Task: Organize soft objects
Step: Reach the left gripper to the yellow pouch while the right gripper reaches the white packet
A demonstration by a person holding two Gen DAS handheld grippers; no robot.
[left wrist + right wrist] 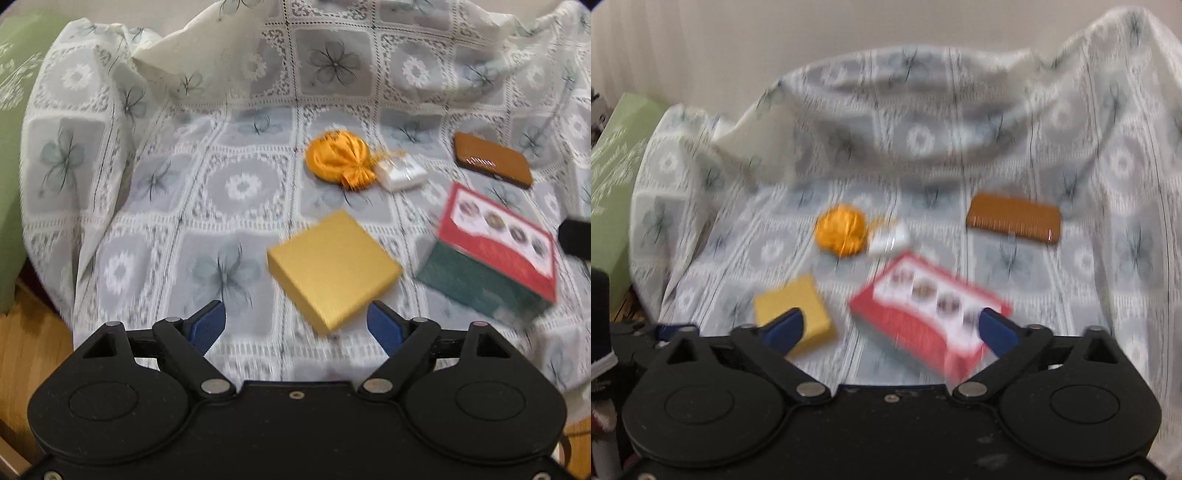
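Observation:
An orange fabric pouch (pixel 338 158) lies mid-seat on a lace-covered armchair, with a small white packet (pixel 400 173) touching its right side. A flat gold box (pixel 332 275) lies in front, a red and green box (pixel 496 254) to its right, a brown case (pixel 493 160) behind that. My left gripper (pixel 297 325) is open and empty, just short of the gold box. My right gripper (pixel 890 328) is open and empty, hovering near the red box (pixel 931 314) and gold box (pixel 796 314). The right wrist view also shows the pouch (pixel 842 230), packet (pixel 888 240) and case (pixel 1014 218), blurred.
The white lace cover (pixel 147 221) drapes over the seat, back and arms. A green box (pixel 613 192) stands at the chair's left side. Wooden floor (pixel 33 350) shows at lower left. The right gripper's black edge (pixel 576 236) shows at the far right of the left wrist view.

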